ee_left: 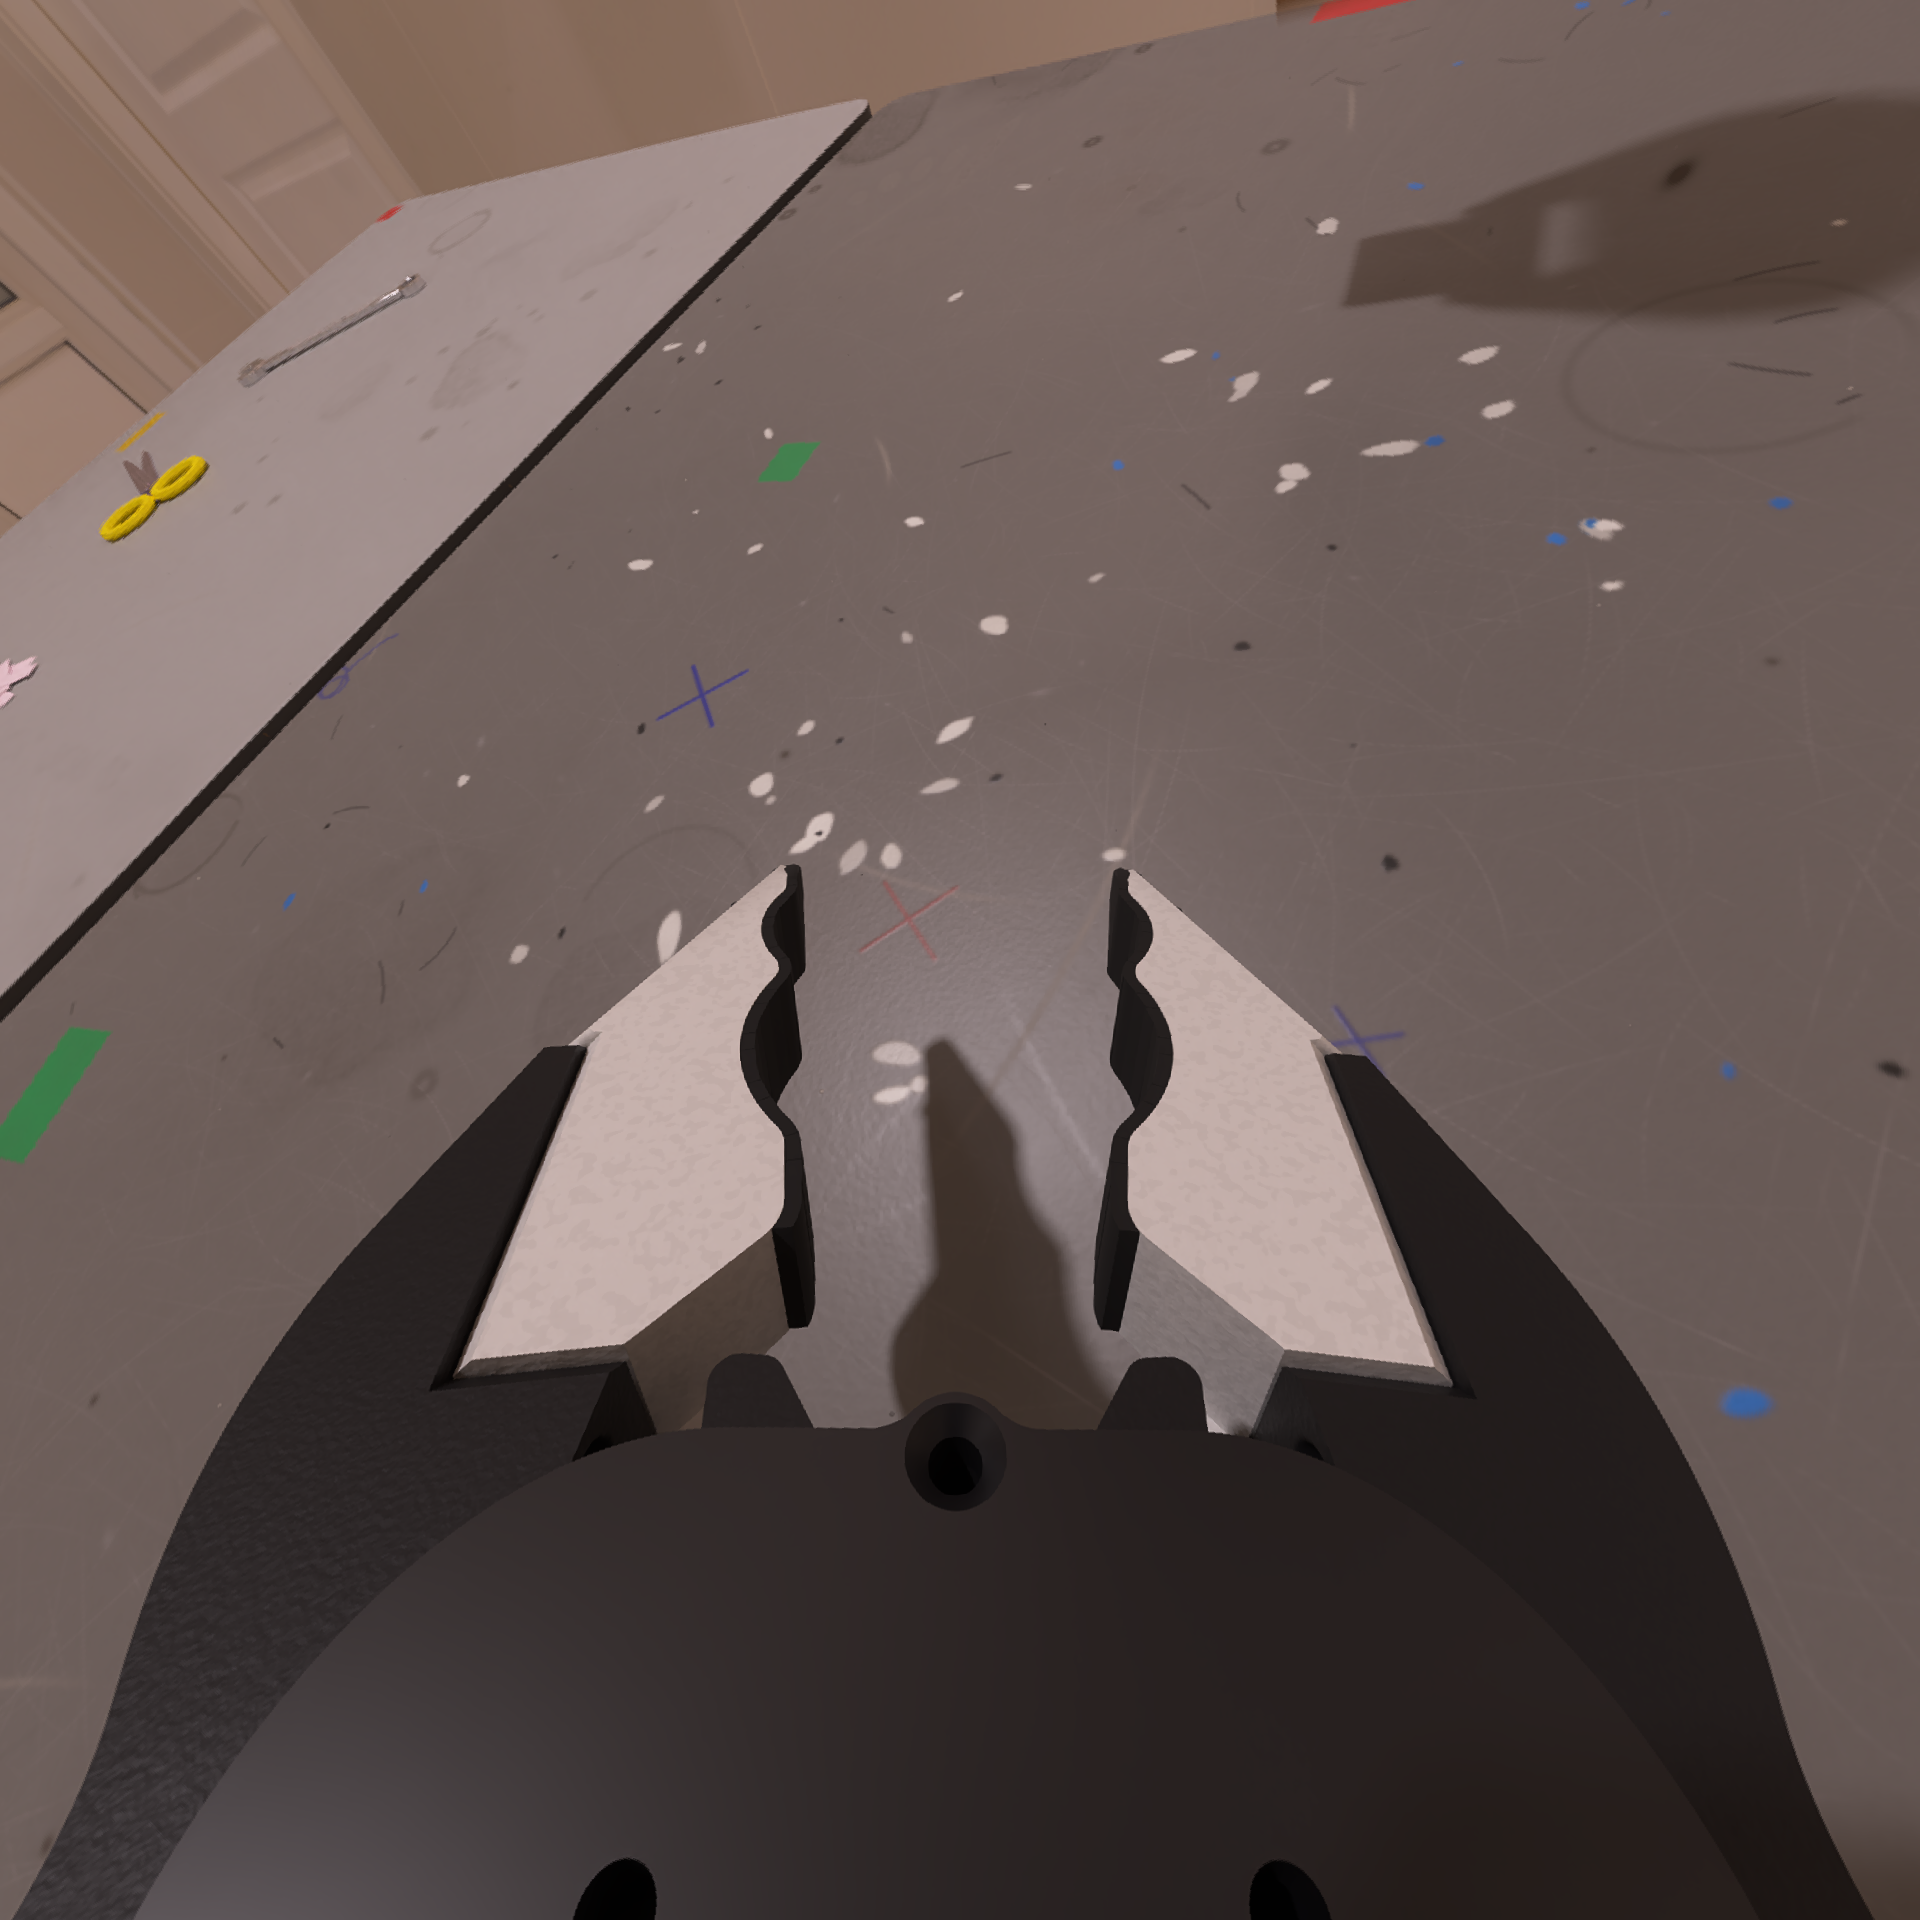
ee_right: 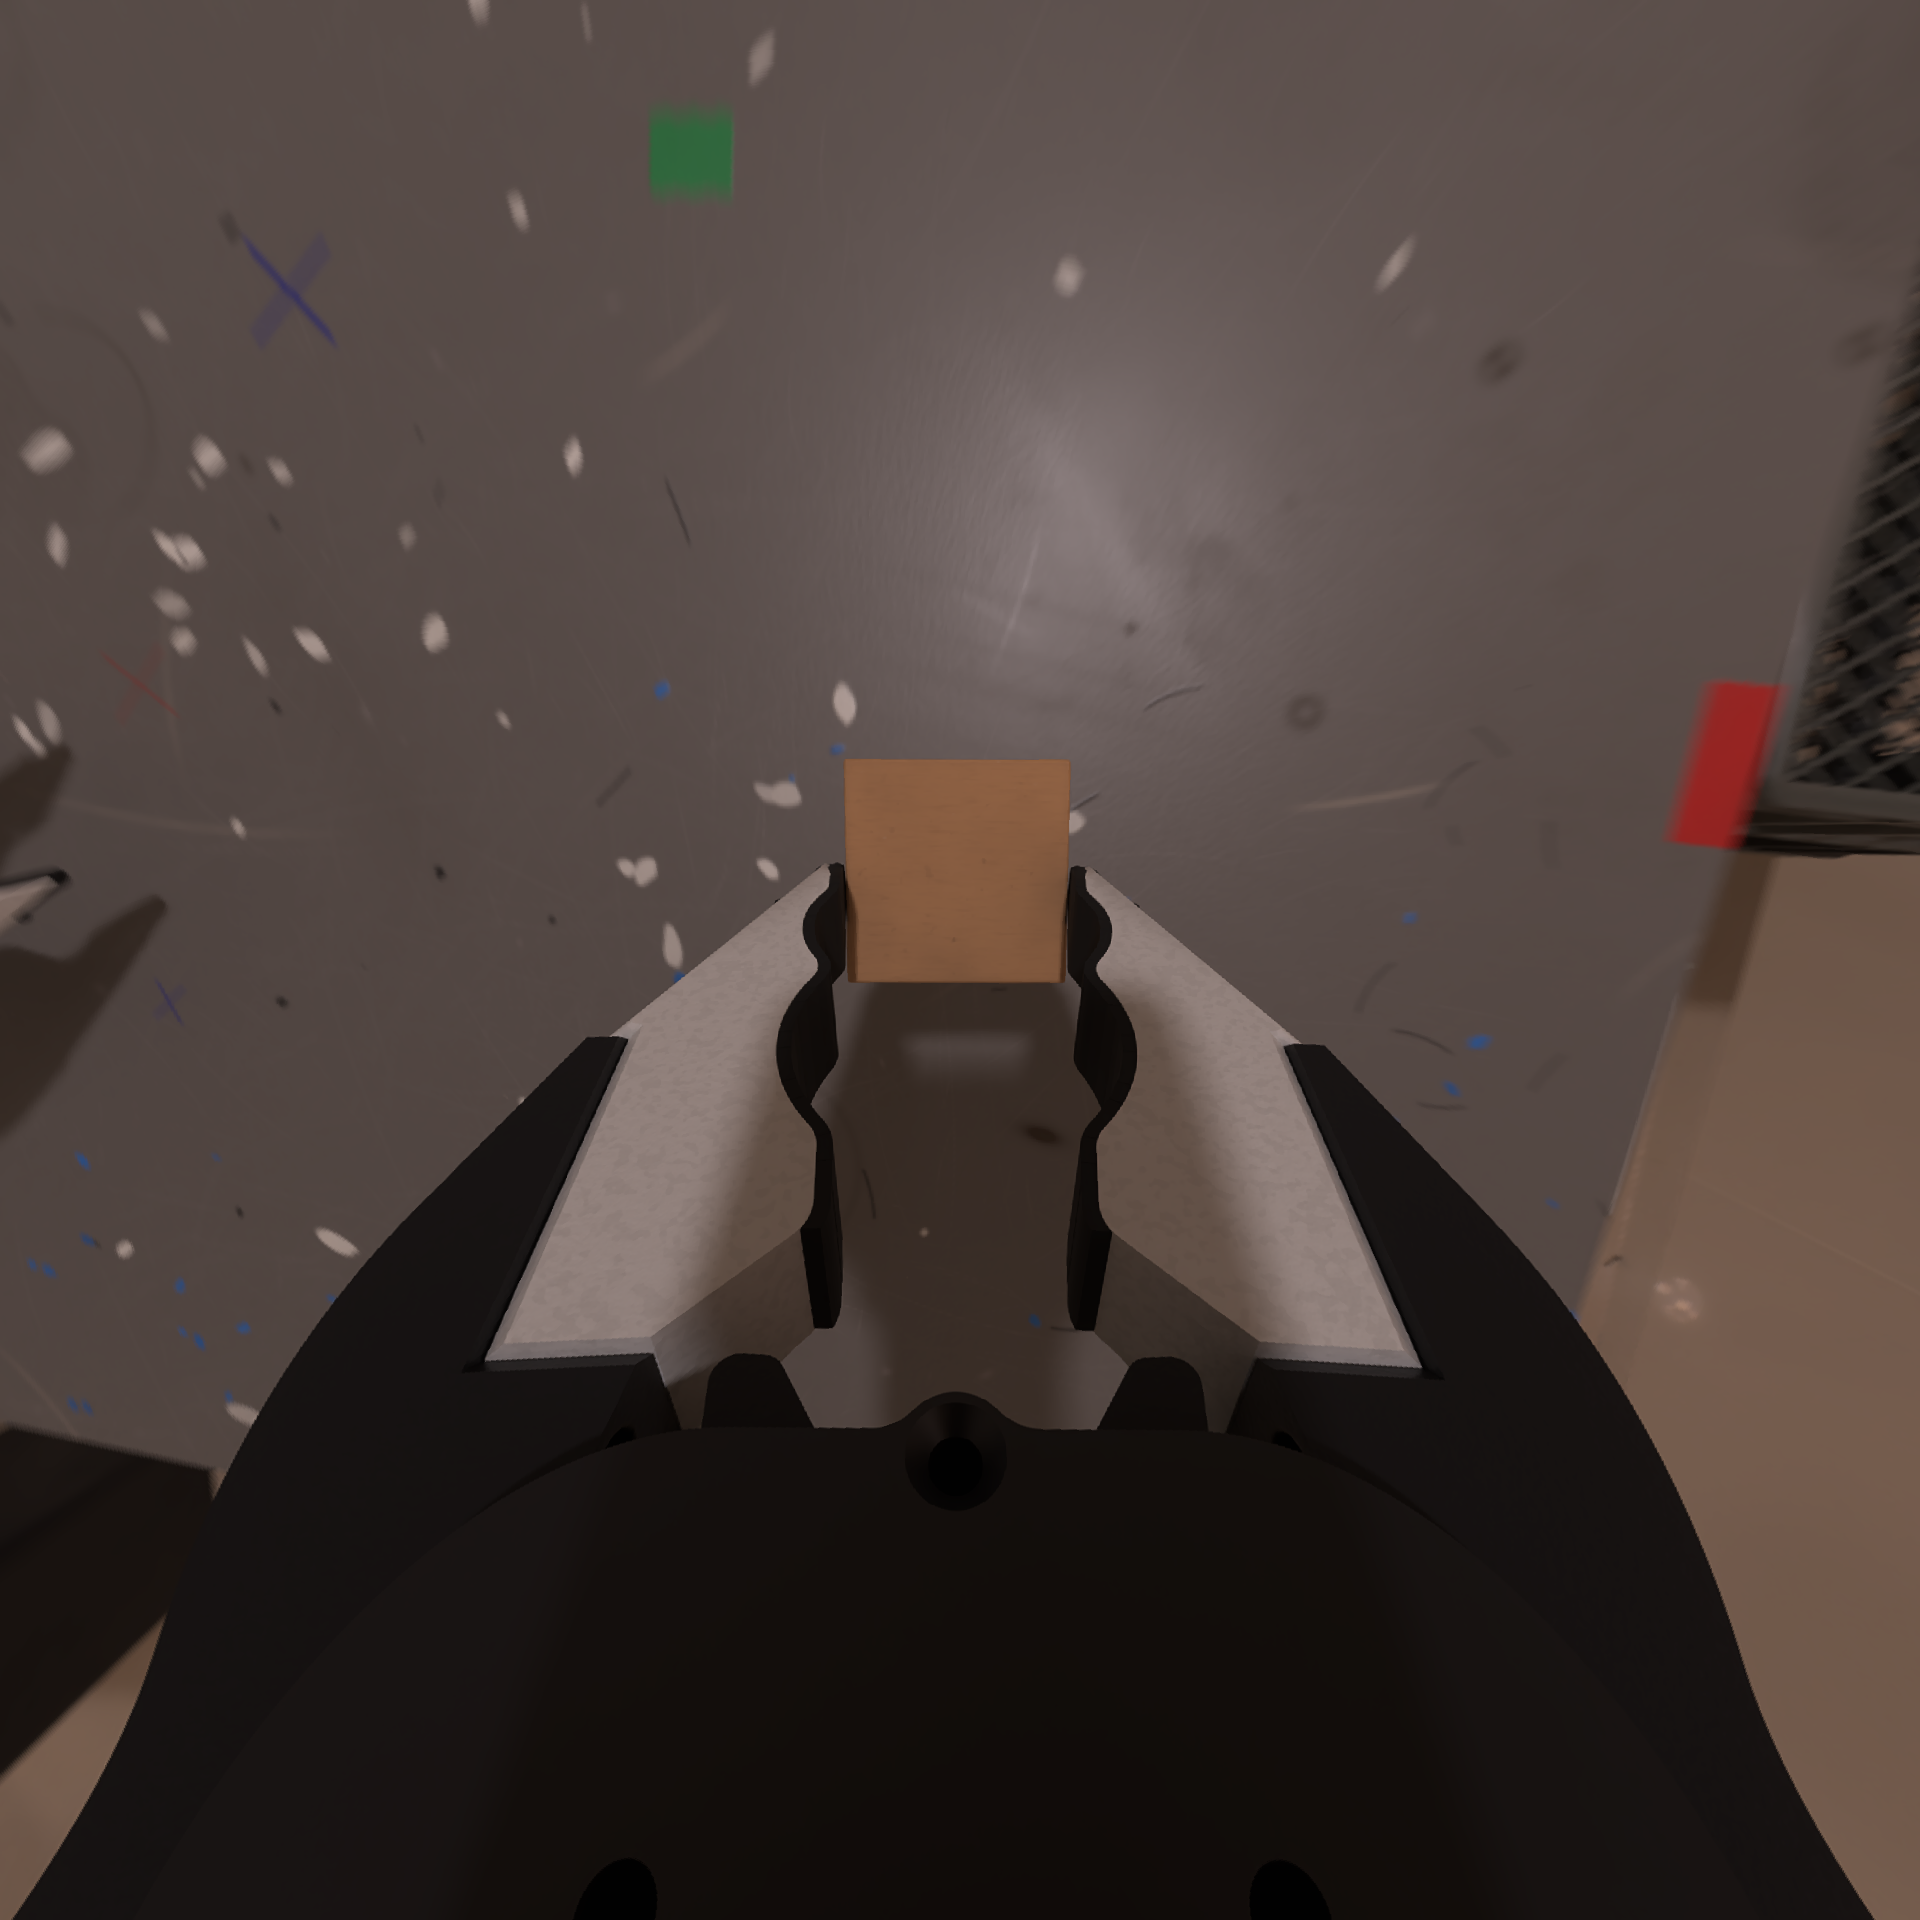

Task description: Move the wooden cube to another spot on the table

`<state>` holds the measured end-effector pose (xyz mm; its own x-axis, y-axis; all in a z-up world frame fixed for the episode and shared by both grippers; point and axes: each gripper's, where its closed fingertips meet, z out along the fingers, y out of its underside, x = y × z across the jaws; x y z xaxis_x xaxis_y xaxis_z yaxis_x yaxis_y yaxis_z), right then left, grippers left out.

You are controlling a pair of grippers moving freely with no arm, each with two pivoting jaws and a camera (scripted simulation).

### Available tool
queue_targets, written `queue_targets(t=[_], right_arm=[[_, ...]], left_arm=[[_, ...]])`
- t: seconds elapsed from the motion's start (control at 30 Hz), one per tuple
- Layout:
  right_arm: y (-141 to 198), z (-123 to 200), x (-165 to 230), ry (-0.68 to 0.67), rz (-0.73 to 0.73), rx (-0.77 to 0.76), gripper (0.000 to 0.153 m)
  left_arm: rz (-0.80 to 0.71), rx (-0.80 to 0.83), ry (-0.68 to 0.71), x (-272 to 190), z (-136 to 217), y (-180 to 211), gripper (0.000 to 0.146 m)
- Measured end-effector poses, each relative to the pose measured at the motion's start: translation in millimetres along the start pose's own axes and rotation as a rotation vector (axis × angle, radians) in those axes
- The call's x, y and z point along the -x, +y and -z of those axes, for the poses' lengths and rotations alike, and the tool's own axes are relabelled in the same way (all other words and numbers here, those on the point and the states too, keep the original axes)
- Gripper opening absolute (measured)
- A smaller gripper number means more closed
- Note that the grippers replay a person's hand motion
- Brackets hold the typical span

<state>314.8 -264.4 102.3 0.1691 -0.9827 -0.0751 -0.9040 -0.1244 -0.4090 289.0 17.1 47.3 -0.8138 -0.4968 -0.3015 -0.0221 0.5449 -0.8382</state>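
Observation:
The wooden cube (ee_right: 956, 873) is a plain light-brown block held between the fingertips of my right gripper (ee_right: 956, 885). Both black pads (ee_right: 826, 925) press on its sides, and it hangs a little above the speckled grey table (ee_right: 1039, 468), with its shadow below. My left gripper (ee_left: 956, 883) is open and empty, low over the same grey table (ee_left: 1247, 675), with a faint red cross mark between its fingertips. The cube does not show in the left wrist view. A tip of the left gripper (ee_right: 26, 899) shows at the left edge of the right wrist view.
A lighter table (ee_left: 468, 312) adjoins on the left, bearing a wrench (ee_left: 332, 327) and yellow-handled scissors (ee_left: 154, 499). Green tape patches (ee_left: 788, 460) (ee_right: 691, 154) lie on the grey table. At the table's right edge are red tape (ee_right: 1725, 764) and a dark mesh (ee_right: 1870, 582), with floor beyond.

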Motion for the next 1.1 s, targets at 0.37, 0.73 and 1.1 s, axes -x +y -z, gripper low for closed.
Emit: queue_targets(t=[0.37, 0.73, 1.1], right_arm=[[34, -63, -5, -0.098, 0.025, 0.171, 0.043], [-34, 64, 83, -0.037, 0.221, -0.253, 0.073], [-49, -73, 194, -0.060, 0.267, -0.039, 0.079]], left_arm=[[-0.004, 0.000, -0.001, 0, 0, 0, 0.059], [-0.007, 0.001, -0.003, 0, 0, 0, 0.059], [-0.009, 0.001, -0.005, 0, 0, 0, 0.059]])
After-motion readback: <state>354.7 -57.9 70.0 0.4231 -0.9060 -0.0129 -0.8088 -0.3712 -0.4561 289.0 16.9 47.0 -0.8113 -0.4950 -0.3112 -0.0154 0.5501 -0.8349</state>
